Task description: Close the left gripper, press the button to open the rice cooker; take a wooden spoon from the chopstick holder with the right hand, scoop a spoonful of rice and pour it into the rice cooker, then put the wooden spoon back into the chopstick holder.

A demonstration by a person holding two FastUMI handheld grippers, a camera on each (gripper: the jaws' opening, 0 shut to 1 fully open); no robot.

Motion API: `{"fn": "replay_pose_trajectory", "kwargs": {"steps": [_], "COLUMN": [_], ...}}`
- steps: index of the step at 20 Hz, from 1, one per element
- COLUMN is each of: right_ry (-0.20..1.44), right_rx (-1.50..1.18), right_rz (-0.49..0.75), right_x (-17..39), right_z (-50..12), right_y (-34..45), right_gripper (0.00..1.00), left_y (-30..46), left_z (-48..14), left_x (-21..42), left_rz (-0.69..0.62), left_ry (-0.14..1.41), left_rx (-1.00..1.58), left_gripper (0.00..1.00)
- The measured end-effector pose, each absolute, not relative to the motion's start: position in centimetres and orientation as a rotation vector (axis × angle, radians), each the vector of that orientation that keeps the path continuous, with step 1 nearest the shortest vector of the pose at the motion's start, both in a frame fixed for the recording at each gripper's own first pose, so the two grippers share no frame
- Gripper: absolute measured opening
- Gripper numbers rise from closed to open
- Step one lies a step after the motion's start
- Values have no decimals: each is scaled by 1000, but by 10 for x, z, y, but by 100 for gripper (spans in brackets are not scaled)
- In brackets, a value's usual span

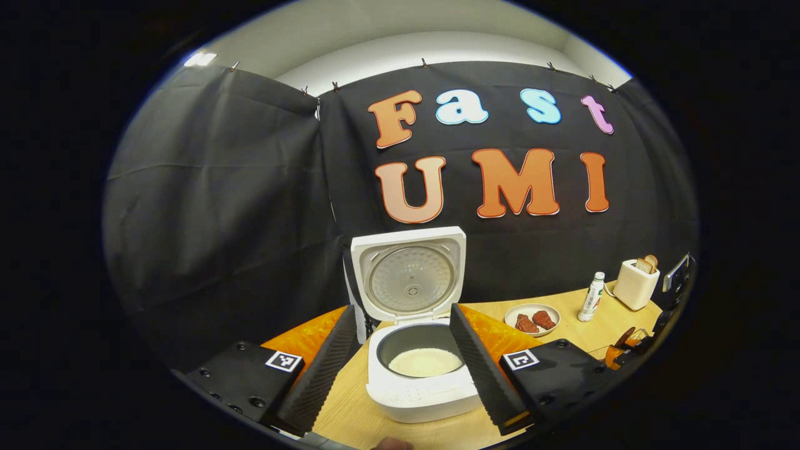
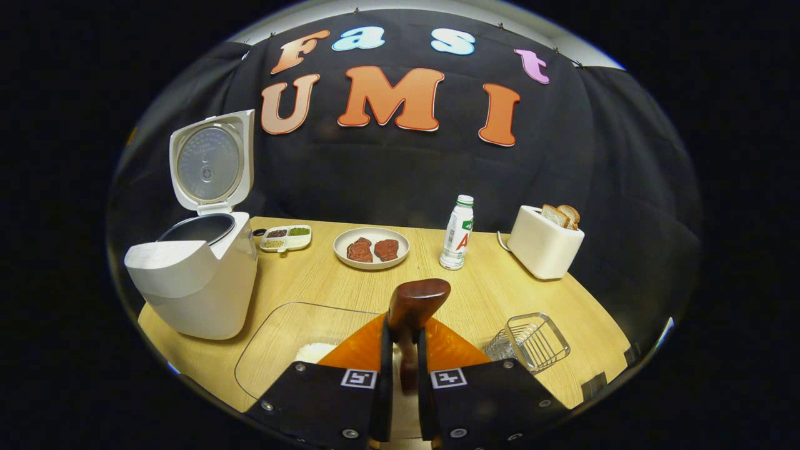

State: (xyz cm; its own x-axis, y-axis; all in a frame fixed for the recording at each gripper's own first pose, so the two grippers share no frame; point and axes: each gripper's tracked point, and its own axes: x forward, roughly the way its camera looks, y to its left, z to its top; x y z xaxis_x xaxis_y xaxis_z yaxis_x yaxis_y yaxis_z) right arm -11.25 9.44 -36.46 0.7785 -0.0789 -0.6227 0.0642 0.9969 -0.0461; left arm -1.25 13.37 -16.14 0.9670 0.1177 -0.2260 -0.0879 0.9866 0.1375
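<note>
Spoon (image 2: 409, 312) first: it stands between the right gripper (image 2: 405, 375) jaws, clenched on its handle, bowl end up and seemingly empty, though the angle is poor. Held upright like that, it looks ready to slot back into a holder. Just beneath and left lies a clear tray (image 2: 281, 340) with a little rice (image 2: 314, 351); just right stands the wire holder (image 2: 531, 340), open at the top and near the table (image 2: 475, 294) edge, so the drop calls for care. Farther back sit a plate (image 2: 371, 247), a bottle (image 2: 457, 232) and a toaster (image 2: 544, 242), well apart from the path.

In the left gripper view, the left gripper (image 1: 400, 356) hangs with jaws released, spread wide either side of the cooker (image 1: 422, 381). Its lid (image 1: 409, 275) stands upright and rice (image 1: 425, 362) lies in the pot, so pressing and pouring seem done. Open table lies between cooker and holder, room enough to move.
</note>
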Motion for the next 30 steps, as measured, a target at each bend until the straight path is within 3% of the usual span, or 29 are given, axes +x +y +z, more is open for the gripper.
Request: {"fn": "replay_pose_trajectory", "kwargs": {"steps": [1,19,30], "right_ry": [678,797,837], "right_rx": [-18,389,484], "right_rz": [-78,-101,-72], "right_x": [-117,-125,-121], "right_z": [-365,-361,-357], "right_y": [98,140,156], "right_gripper": [17,17,17], "left_y": [137,150,155], "left_z": [-163,-177,-181], "left_x": [-13,-6,-1], "left_rz": [106,92,97], "left_ry": [242,267,274], "left_rx": [126,128,124], "left_gripper": [99,100,100]}}
